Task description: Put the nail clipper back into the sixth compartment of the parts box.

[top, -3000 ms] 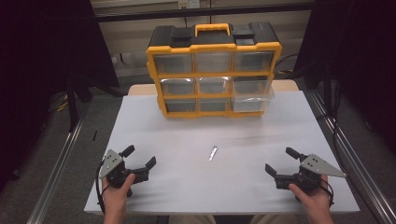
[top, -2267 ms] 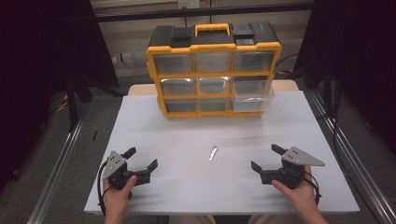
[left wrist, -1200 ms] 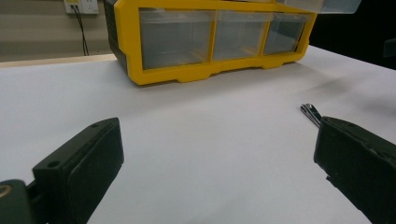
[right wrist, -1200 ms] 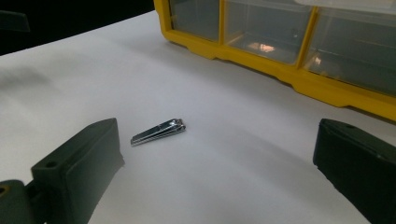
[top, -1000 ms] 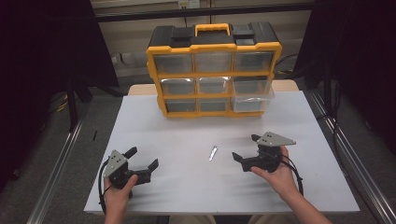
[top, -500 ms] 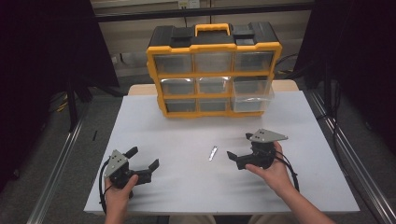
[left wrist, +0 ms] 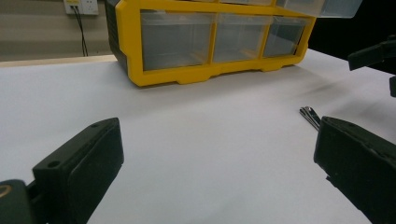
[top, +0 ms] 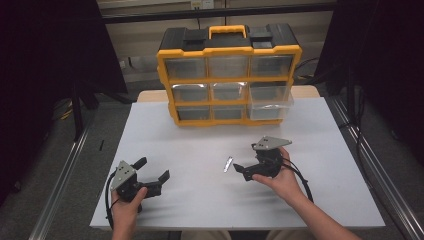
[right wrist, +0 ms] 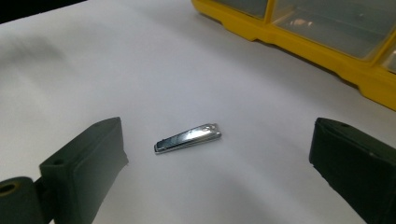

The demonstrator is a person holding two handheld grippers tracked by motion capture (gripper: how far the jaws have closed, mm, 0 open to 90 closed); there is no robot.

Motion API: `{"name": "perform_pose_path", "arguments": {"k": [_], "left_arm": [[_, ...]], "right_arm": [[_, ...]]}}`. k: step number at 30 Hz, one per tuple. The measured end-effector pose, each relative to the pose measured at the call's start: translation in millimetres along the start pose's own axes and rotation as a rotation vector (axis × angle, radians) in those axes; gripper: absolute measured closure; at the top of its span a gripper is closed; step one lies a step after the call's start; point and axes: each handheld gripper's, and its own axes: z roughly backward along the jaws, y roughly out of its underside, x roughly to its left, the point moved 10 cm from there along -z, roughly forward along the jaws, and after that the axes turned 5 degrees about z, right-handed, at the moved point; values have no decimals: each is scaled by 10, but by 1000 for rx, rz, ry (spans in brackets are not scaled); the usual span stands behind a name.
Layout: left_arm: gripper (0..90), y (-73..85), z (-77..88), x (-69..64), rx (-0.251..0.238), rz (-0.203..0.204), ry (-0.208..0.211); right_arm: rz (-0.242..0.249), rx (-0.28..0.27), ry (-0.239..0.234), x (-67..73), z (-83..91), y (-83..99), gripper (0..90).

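A small silver nail clipper [top: 228, 164] lies flat on the white table top [top: 200, 135], near the middle. My right gripper [top: 245, 160] is open just to its right, jaws pointing at it and a short way off. In the right gripper view the clipper [right wrist: 187, 137] lies between and slightly ahead of the two black pads [right wrist: 84, 163], untouched. My left gripper [top: 152, 168] is held open at the front left with nothing in it. In its own view the clipper [left wrist: 309, 114] peeks out beside the right pad [left wrist: 355, 163].
A yellow and black drawer organizer [top: 229, 75] with clear drawers stands at the table's far edge. Its bottom right drawer [top: 270, 102] is pulled out. Metal rails run along both sides of the table. The other gripper [left wrist: 373, 53] shows at the left gripper view's right edge.
My right gripper has travelled from the front right corner leftwards and away from the person, up to the nail clipper. The left gripper and the clipper have stayed put.
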Motion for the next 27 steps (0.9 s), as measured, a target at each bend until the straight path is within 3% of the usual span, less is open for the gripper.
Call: {"name": "perform_pose_path", "arguments": {"k": [2,3,7,13,20,22,23,27], "left_arm": [[16,4,2,8,7,-17,-3],[16,-1,-10,-11,-2,5,1],[16,8,-7,2,9,-7,-7],[16,9,-2,-2,8,-9,-2],[16,8,-4,-4,10,-11,2],[16,1,-11,-4,-1,4,-2],[16,10,-3,20,8,-12,-15],[16,1,-2,2,4,-6,-1]], "right_arm": [[9,15,-14,26,-43,3,51],[8,20,-20,32,-67,10,57],[3,53,-39,37,-156,60,61],[-21,63,-36,10,-256,81,62],[-15,77,-38,48,-322,72,71],[-24,81,-33,74,-364,55,82],[-27,83,-39,86,-383,54,94],[-27,103,-30,100,-420,60,138]]}}
